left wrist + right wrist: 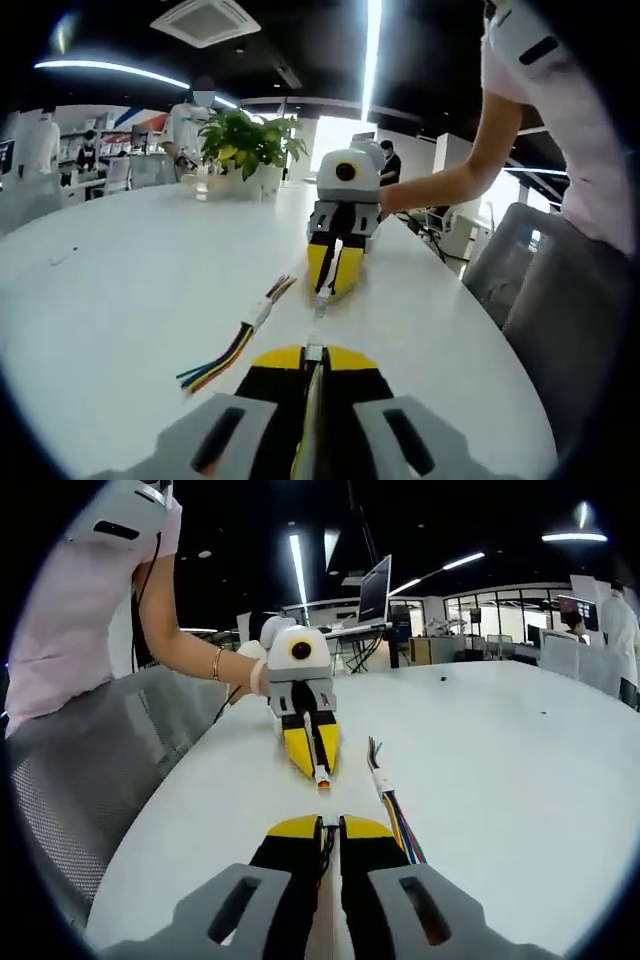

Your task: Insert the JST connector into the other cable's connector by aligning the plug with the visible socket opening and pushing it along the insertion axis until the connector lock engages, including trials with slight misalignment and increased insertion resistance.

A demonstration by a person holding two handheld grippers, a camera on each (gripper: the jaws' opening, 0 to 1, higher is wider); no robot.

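On the white table (pixel 120 290), my left gripper (pixel 315 362) clamps a small connector (pixel 314 351). My right gripper (pixel 331 832), opposite, pinches its own cable (pixel 326 842). A loose multicoloured cable (pixel 392 802) lies beside them.

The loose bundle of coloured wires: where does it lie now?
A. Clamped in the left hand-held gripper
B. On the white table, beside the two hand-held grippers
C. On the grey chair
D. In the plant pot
B: the loose bundle of coloured wires lies flat on the white table, touched by no jaws, off to the side of the line between the left hand-held gripper and the right hand-held gripper.
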